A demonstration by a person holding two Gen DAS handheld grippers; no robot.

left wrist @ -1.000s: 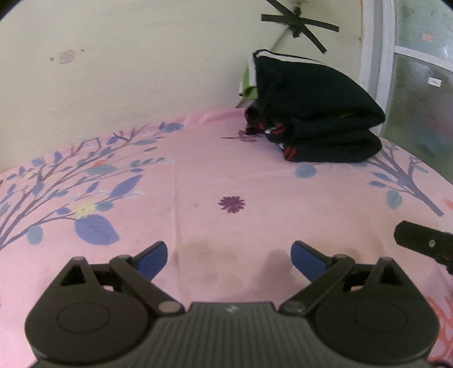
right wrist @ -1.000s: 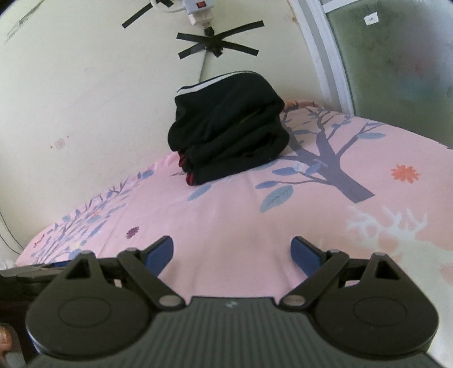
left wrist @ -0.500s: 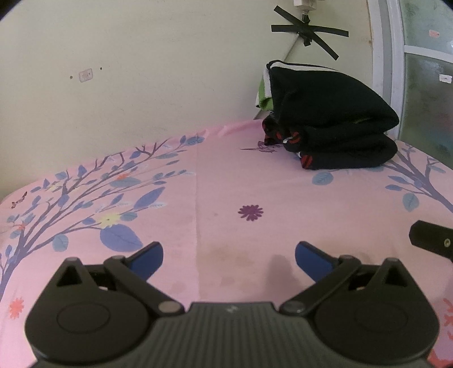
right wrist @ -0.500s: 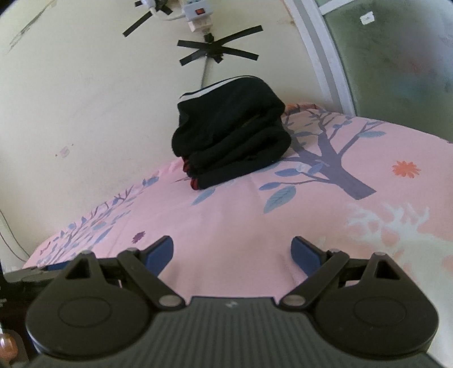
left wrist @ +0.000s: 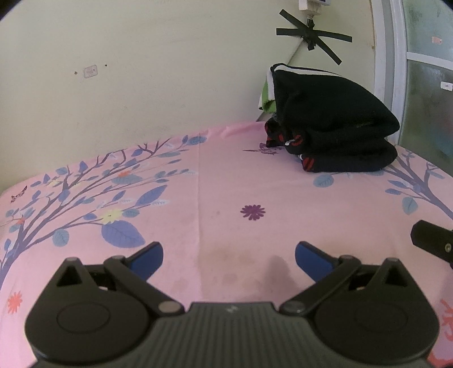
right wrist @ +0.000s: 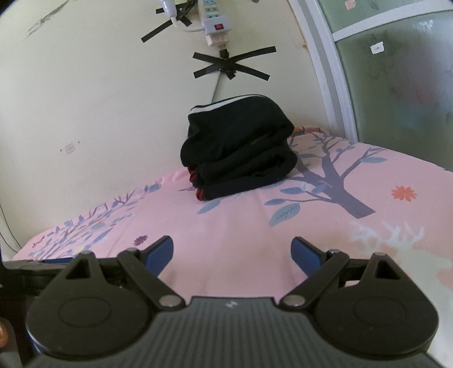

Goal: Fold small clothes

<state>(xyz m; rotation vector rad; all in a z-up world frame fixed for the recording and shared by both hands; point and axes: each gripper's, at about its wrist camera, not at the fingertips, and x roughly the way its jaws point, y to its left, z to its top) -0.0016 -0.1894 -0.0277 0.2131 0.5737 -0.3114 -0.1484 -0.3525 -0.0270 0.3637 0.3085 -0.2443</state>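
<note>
The left hand-held gripper [left wrist: 228,256] hangs wide open and empty over the pink flowered bed [left wrist: 226,192], nothing between its blue pads. The right hand-held gripper [right wrist: 232,252], beside it, gapes equally empty. Further right, against the wall, the folded black clothes [right wrist: 239,147] sit stacked. That pile looks finished; I'd guess the next move means fetching an unfolded garment, none in view.

Stack of folded black clothes [left wrist: 337,136] [right wrist: 240,158] on the far side of the pink tree-patterned bedsheet [left wrist: 226,192] [right wrist: 311,215], against the cream wall [left wrist: 141,70], frosted glass window [right wrist: 396,79] to its right, white power strip [right wrist: 215,21] taped on the wall above the stack.
</note>
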